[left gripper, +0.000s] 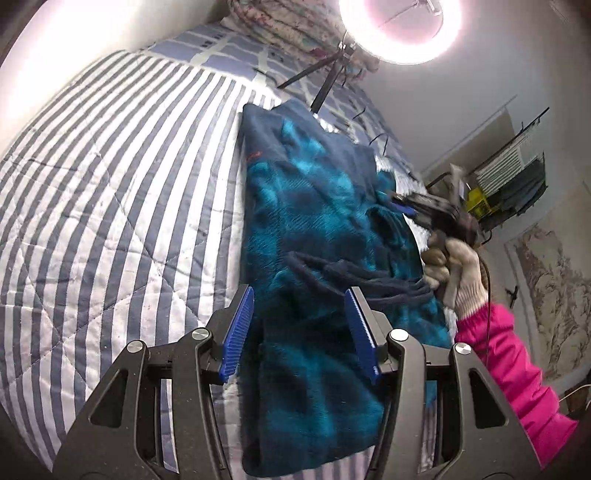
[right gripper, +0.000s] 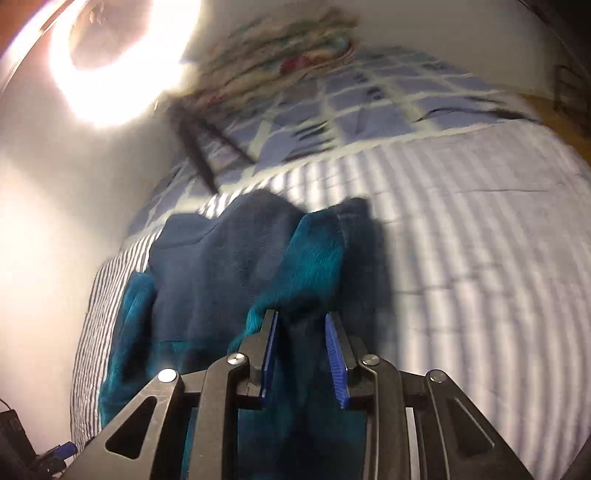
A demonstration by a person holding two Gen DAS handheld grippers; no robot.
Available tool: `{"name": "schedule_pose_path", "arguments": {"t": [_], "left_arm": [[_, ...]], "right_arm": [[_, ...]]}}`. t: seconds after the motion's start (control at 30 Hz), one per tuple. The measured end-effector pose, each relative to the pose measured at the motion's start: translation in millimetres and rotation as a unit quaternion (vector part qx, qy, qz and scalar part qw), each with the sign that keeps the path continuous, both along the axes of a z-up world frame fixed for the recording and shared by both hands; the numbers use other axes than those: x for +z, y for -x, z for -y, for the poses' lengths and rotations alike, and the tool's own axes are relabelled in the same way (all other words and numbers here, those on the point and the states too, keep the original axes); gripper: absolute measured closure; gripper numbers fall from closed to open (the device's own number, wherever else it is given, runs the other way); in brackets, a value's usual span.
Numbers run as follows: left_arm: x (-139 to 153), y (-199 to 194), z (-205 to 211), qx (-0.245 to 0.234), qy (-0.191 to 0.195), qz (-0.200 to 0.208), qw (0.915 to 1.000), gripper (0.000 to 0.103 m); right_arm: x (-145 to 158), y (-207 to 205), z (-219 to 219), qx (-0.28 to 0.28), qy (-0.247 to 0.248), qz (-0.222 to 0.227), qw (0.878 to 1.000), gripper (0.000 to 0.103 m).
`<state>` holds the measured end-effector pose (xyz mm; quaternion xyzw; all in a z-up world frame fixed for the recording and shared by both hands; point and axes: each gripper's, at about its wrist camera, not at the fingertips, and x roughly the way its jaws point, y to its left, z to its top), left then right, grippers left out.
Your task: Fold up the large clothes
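striped quilt under teal fleece, ring light beyond; left claw spread, right claw spread.

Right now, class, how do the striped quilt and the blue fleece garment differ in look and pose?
The striped quilt is blue-and-white striped and spread flat; the blue fleece garment is mottled teal and navy, fuzzy, bunched in rumpled folds. The quilt lies underneath; the garment rests on it. Both are soft fabrics.

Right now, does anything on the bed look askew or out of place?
Yes. The blue fleece garment is only half folded: a dark sleeve lies crumpled across its middle, and its right edge is bunched, not flat. A ring light on a tripod stands directly on the striped quilt, an unusual place for it.
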<state>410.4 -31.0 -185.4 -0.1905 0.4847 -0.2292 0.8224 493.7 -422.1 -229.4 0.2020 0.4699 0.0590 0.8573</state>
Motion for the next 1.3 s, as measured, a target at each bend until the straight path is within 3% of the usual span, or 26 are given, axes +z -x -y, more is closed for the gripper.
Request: {"name": "schedule_pose_path", "arguments": {"t": [0.07,0.1,0.23,0.33,0.4,0.47,0.63,0.8,0.93,0.97,1.0,1.03,1.1,1.13,1.17,1.3], "left_arm": [[-8,-2,4,-0.005,-0.007,-0.004,1.0000,0.049],[-12,-5,7,-0.007,-0.013,-0.008,0.9999,0.049],[-19,-24,5,-0.003,-0.003,-0.014,0.9999,0.049],[-13,-55,-4,0.011,0.017,-0.010,0.9998,0.049],[-10,-84,-11,0.028,0.020,-0.009,0.9994,0.049],[-8,-114,-18,0.041,0.030,-0.007,0.9987,0.049],[-30,-191,-30,0.075,0.067,-0.047,0.9938,0.049],[-62,-229,-21,0.078,0.072,-0.073,0.9917,0.049],[-62,-242,-1,0.053,0.050,-0.040,0.9965,0.042],[-61,-246,4,0.048,0.045,-0.035,0.9972,0.042],[-61,-249,10,0.042,0.044,-0.032,0.9976,0.042],[-60,-251,15,0.033,0.045,-0.032,0.9979,0.042],[-60,-252,29,0.013,0.034,-0.025,0.9990,0.068],[-59,-253,36,0.004,0.024,-0.024,0.9994,0.098],[-53,-250,46,-0.006,0.005,-0.009,0.9999,0.098],[-26,-234,55,-0.004,0.011,0.065,0.9978,0.098]], "right_arm": [[-9,-14,-18,0.026,0.038,-0.009,0.999,0.070],[-7,-13,-22,0.035,0.050,-0.002,0.998,0.061],[5,-7,-11,0.054,0.025,-0.011,0.998,0.060],[27,13,20,0.049,-0.031,0.049,0.997,0.060],[32,20,49,0.015,-0.041,0.069,0.997,0.052],[25,17,68,-0.011,-0.040,0.059,0.997,0.052],[-11,-6,91,-0.039,-0.087,0.036,0.995,0.053],[-26,-40,73,-0.002,-0.086,0.033,0.996,0.053],[-30,-55,60,0.035,-0.107,0.033,0.993,0.053],[-30,-59,56,0.047,-0.105,0.032,0.993,0.058],[-30,-63,51,0.062,-0.108,0.027,0.992,0.080],[-32,-65,46,0.070,-0.105,0.020,0.992,0.086],[-27,-63,33,0.075,-0.057,0.023,0.995,0.094],[-20,-60,27,0.077,-0.031,0.032,0.996,0.095],[-9,-54,22,0.067,0.001,0.045,0.997,0.096],[33,-24,24,0.026,0.081,0.110,0.990,0.097]]}}
